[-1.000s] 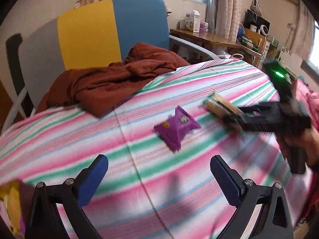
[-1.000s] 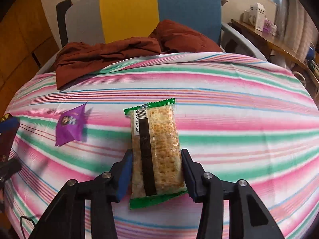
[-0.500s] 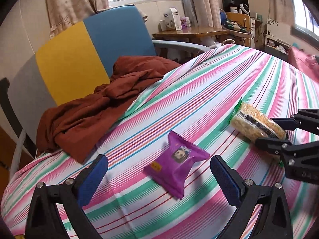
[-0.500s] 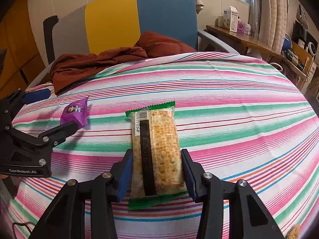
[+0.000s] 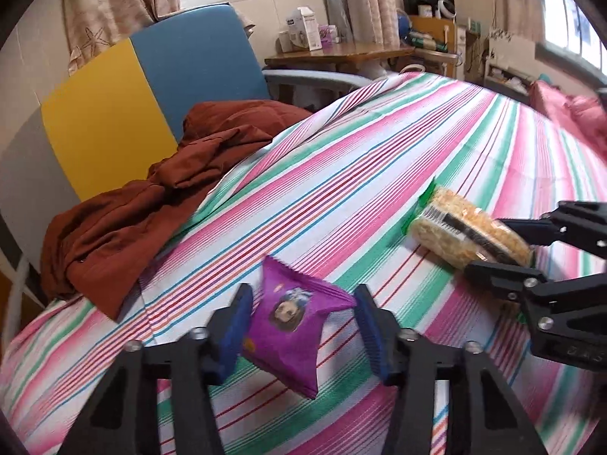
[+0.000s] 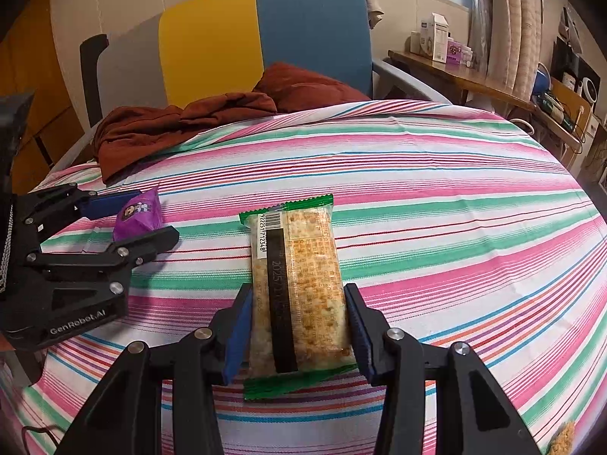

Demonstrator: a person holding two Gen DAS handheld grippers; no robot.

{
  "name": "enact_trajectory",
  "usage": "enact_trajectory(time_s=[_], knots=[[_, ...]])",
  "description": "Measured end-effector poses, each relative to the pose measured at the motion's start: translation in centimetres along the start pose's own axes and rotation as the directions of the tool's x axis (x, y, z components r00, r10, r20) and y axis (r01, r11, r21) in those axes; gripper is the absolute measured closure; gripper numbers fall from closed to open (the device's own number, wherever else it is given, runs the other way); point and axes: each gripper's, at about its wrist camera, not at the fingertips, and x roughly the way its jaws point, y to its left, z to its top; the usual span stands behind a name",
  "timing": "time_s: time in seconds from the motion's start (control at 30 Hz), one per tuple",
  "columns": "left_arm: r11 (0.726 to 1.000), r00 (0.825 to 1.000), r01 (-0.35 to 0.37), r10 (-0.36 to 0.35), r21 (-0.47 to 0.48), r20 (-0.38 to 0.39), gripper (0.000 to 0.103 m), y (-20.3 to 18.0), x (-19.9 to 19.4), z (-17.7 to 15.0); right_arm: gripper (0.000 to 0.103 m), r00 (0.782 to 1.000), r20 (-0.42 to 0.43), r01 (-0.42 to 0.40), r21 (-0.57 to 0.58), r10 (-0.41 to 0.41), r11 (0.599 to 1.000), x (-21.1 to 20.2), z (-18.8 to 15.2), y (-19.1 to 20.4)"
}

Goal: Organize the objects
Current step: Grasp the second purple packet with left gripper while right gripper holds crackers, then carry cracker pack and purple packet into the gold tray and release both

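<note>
Left gripper: my jaws have just been closing; the purple snack packet sits between the blue pads, left pad touching, right pad's contact unclear.
Right gripper: clamped on the cracker pack, lengthwise between the pads.
Surface: striped tablecloth; packet lies on it, just left of the cracker pack.
Surroundings: rust-brown cloth heaped at the far edge against a yellow-and-blue chair.
Obstruction: nothing between the two grippers.
</note>
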Motion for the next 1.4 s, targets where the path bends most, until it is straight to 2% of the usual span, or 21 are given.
enact_trajectory(time_s=[0.17, 0.27, 0.43, 0.7, 1.07, 1.23, 1.4], knots=[[0.999, 0.999, -0.03, 0.031, -0.033, 0.026, 0.055, 0.1, -0.9, -0.6, 0.056, 1.0, 0.008, 0.021, -0.004, -0.021, 1.0, 0.0, -0.1, 0.2], [0.997, 0.995, -0.053, 0.058, -0.054, 0.078, 0.055, 0.0, -2.3, -1.0, 0.056, 0.999, 0.023, 0.029, 0.008, -0.029, 1.0, -0.4, -0.2, 0.1], [0.987, 0.985, -0.078, 0.098, -0.143, 0.14, 0.055, 0.5, -5.0, -2.3, 0.057, 0.996, 0.077, 0.052, 0.033, -0.055, 0.998, -2.0, -0.5, 0.1], [0.972, 0.983, -0.063, 0.1, -0.226, 0.155, 0.055, 0.7, -9.0, -5.1, 0.057, 0.996, 0.072, 0.051, 0.031, -0.053, 0.998, -4.1, -1.4, 2.1], [0.936, 0.98, -0.067, 0.126, -0.345, 0.152, 0.055, 1.2, -16.8, -10.6, 0.057, 0.993, 0.12, 0.03, -0.122, -0.016, 0.992, -9.5, -2.4, 9.4], [0.918, 0.972, -0.112, 0.181, -0.381, 0.15, 0.055, 2.4, -21.0, -12.6, 0.057, 0.99, 0.137, -0.014, -0.169, 0.037, 0.986, -11.8, -2.4, 13.4], [0.894, 0.955, -0.17, 0.253, -0.416, 0.154, 0.055, 4.1, -25.4, -14.7, 0.057, 0.986, 0.145, -0.05, -0.236, 0.086, 0.97, -13.2, -2.7, 17.7]])
